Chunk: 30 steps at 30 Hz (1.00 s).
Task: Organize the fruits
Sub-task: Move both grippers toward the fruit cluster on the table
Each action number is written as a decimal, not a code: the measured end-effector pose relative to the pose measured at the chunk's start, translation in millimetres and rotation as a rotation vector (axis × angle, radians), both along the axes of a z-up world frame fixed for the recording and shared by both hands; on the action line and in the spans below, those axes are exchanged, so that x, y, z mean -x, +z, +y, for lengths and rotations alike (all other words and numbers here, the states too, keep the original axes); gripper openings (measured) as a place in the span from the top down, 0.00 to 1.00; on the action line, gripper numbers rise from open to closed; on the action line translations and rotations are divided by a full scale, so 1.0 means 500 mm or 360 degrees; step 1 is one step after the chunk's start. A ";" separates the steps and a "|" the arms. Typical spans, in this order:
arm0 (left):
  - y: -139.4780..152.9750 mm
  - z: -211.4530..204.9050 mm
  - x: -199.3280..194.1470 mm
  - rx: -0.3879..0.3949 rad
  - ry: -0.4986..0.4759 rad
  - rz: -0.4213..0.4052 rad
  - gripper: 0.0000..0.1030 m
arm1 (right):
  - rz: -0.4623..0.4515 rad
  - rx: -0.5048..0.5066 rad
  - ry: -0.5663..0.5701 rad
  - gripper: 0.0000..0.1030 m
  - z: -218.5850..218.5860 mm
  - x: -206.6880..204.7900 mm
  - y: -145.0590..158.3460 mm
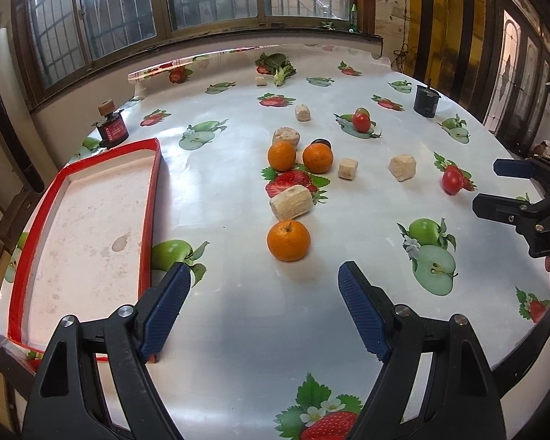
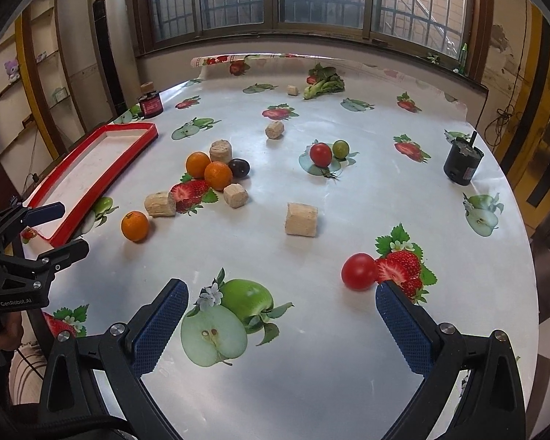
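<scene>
Fruits lie scattered over the middle of a round table (image 1: 238, 330) covered in a glossy cloth printed with apples and strawberries; the largest thing on it is the red-rimmed tray (image 1: 91, 227), set along the left edge with nothing in it (only a stain on its white floor); the left gripper (image 1: 264, 308) hangs over the near edge with its blue-padded jaws spread wide and nothing between them; the right gripper (image 2: 278, 319) is likewise wide open and empty over the near right part of the table; a dark cylinder (image 2: 462, 164) stands near the right edge, and a red-labelled jar (image 1: 112, 128) stands at the far left edge just beyond the tray; a leafy green vegetable (image 2: 324, 82) lies toward the far edge; several pale cork-like blocks (image 2: 301, 219) are strewn among the fruit; one orange (image 1: 289, 240) sits alone toward the near edge, just ahead of the left gripper, and two more oranges (image 1: 299, 157) sit side by side nearer the centre, with a dark plum (image 2: 238, 167) just beside them; a red tomato (image 2: 359, 271) rests just ahead of the right gripper's right finger, and another red tomato (image 2: 321, 154) with a small green one (image 2: 340, 149) beside it lies further back.
</scene>
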<state>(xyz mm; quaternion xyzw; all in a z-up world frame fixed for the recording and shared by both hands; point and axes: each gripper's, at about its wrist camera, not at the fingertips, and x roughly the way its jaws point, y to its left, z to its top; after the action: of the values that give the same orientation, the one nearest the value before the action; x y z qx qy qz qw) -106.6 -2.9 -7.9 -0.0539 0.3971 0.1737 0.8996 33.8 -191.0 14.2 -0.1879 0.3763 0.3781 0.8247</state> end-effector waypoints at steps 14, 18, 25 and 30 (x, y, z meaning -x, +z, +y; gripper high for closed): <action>-0.012 0.012 -0.003 0.0003 0.0080 -0.0006 0.19 | -0.0051 0.0063 0.0033 0.00 0.007 0.002 -0.005; -0.021 0.014 -0.007 0.0028 0.0068 0.0024 0.19 | -0.0056 0.0066 0.0034 0.00 0.005 0.002 -0.006; -0.029 0.013 -0.011 0.0038 0.0049 0.0047 0.19 | -0.0035 0.0081 0.0023 0.00 0.002 -0.009 -0.016; -0.031 0.018 -0.016 0.0066 0.0048 0.0054 0.19 | -0.0021 0.0089 0.0021 0.00 0.002 -0.015 -0.023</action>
<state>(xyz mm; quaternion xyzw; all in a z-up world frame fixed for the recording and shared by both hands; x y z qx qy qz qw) -98.4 6.0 -23.3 -0.0755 0.4149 0.1801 0.8887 41.5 -189.9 2.7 -0.2159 0.3801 0.3717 0.8190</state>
